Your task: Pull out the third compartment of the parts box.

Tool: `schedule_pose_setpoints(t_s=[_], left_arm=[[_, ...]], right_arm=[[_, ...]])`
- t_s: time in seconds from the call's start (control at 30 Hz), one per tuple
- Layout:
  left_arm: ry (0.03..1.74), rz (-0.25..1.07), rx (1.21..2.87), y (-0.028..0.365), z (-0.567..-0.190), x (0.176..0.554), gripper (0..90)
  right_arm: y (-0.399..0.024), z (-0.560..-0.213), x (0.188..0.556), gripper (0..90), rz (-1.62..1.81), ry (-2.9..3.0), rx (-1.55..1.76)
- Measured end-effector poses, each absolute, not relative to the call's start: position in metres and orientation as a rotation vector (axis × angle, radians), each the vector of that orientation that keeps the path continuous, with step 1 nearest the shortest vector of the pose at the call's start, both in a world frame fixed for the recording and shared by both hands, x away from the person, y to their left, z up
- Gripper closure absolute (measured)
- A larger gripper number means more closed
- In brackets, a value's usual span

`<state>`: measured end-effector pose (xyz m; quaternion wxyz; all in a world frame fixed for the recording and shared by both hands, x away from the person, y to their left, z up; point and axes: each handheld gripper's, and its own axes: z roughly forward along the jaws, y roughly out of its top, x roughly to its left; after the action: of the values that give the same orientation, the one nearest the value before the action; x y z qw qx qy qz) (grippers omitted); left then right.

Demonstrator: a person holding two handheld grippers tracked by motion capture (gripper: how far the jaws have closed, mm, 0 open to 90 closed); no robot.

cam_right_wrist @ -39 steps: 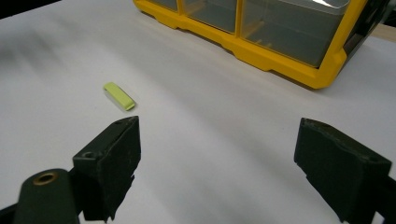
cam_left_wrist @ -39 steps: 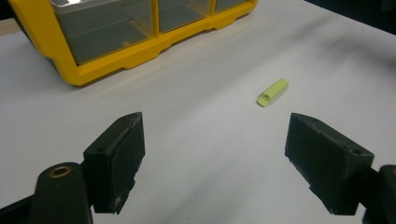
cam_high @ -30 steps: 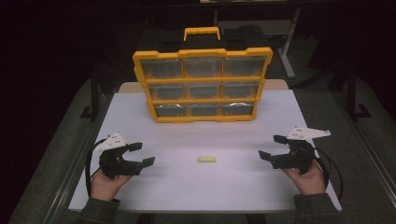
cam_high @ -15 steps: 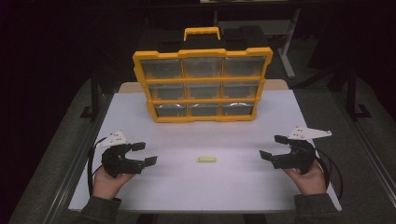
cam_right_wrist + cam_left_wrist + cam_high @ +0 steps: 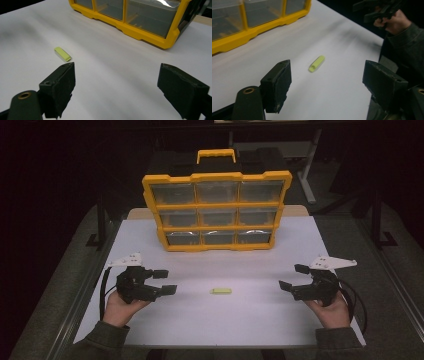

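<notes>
A small yellow-green stick lies flat on the white table, midway between my two grippers; it also lies ahead of the jaws in the left gripper view and the right gripper view. My left gripper rests at the table's left, open and empty, jaws pointing right toward the stick. My right gripper sits at the right, open and empty, jaws pointing left. A yellow organiser case with clear drawers stands upright at the back.
The organiser case has a yellow handle on top. The table's edges drop to a dark floor on both sides. The other hand with its gripper shows far off in the left gripper view.
My left gripper has shifted a little to the right, toward the stick. The right gripper and the stick have stayed where they were.
</notes>
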<state>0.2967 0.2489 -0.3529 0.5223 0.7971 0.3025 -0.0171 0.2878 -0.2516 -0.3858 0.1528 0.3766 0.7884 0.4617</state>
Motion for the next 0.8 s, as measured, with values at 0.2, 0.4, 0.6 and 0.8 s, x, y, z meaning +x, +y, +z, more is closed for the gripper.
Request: schedule_pose_setpoints(t_s=[0.2,0.4,0.6,0.8], left_arm=[[0.710,-0.088,1.810,0.236,-0.348,0.304,23.4],[0.729,-0.181,1.753,0.225,-0.346,0.317,26.5],[0.710,-0.151,1.734,0.211,-0.337,0.324,23.7],[0.698,-0.133,1.685,0.195,-0.331,0.332,25.5]], right_arm=[[-0.250,-0.385,0.287,13.8,1.331,2.258,1.071],[-0.250,-0.383,0.286,13.8,1.327,2.259,1.060],[-0.247,-0.383,0.286,13.8,1.318,2.261,1.042],[-0.246,-0.383,0.287,13.7,1.317,2.270,1.035]])
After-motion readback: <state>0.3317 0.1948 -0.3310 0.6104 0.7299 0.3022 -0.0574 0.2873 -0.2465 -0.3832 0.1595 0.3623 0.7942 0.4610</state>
